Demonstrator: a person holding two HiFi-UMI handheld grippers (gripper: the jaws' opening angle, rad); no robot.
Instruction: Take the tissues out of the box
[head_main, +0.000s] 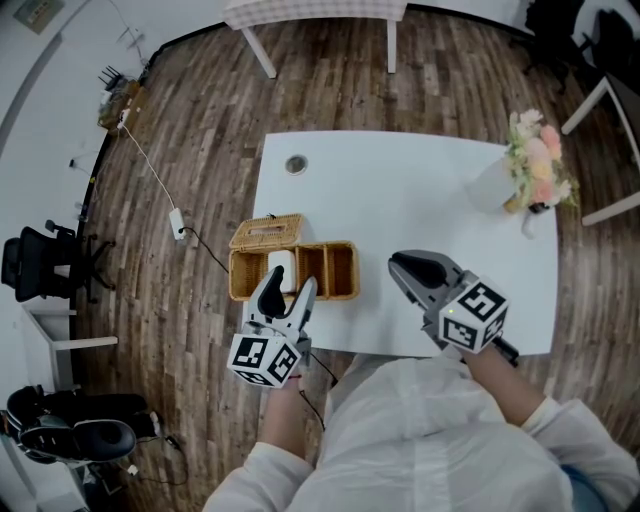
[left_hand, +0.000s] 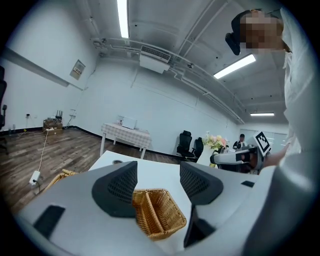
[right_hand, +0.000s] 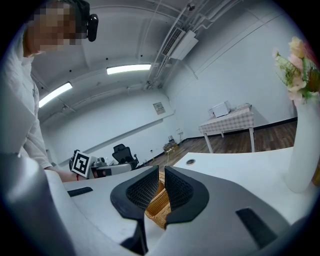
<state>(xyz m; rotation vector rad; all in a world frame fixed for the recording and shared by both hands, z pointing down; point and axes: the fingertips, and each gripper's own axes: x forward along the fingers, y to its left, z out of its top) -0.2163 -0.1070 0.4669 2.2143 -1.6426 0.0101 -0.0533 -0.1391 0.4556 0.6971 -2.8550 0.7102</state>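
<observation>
A wicker box (head_main: 335, 270) with compartments stands at the white table's (head_main: 400, 190) left front edge. A white pack of tissues (head_main: 282, 265) lies in its left part. The wicker lid (head_main: 265, 232) with a slot rests just behind it. My left gripper (head_main: 290, 283) hovers open over the box's near left side, nothing between its jaws. In the left gripper view the box (left_hand: 159, 214) shows below the open left gripper (left_hand: 157, 172). My right gripper (head_main: 400, 264) is shut and empty to the right of the box; the right gripper (right_hand: 161, 176) points toward the box (right_hand: 159, 204).
A white vase of pink flowers (head_main: 535, 165) stands at the table's far right. A round cable hole (head_main: 296, 165) sits in the table's far left. A checked table (head_main: 315, 10) is beyond. A cable with adapter (head_main: 177, 222) lies on the wooden floor at left.
</observation>
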